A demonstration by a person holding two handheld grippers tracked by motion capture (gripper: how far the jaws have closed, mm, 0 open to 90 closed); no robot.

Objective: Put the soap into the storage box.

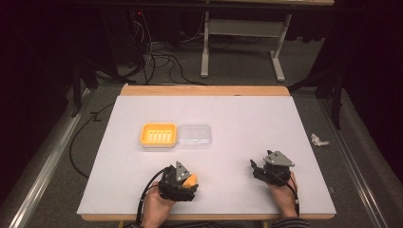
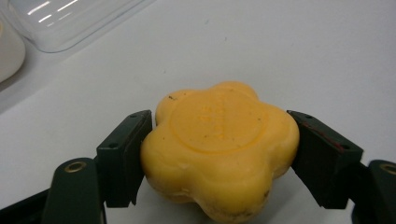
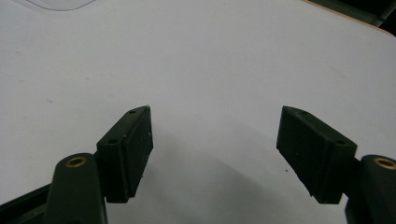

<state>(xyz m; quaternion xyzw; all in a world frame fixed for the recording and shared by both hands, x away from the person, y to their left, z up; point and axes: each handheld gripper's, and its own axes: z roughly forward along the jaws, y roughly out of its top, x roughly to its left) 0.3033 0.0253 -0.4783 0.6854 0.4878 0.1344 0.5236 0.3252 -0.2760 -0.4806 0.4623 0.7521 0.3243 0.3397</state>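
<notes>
One waxy flower-shaped yellow soap [image 2: 219,149] | L claw [image 2: 219,154] grasping it (matte pads) | R claw [image 3: 215,149] released

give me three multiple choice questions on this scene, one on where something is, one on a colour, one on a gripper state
1. Where does the clear lid lie?
A. Right beside the yellow dish
B. At the table's far right corner
C. On the floor

2. What colour is the flower-shaped soap?
A. Blue
B. Yellow-orange
C. Green

3. How is the right gripper?
A. Shut on the soap
B. Shut on the lid
C. Open, with nothing between its jaws

Answers:
1. A: the high view shows lid and dish side by side at mid-table.
2. B: the left gripper view shows it yellow-orange, clamped between that gripper's jaws.
3. C: the right gripper view shows bare table between its spread jaws.
</notes>
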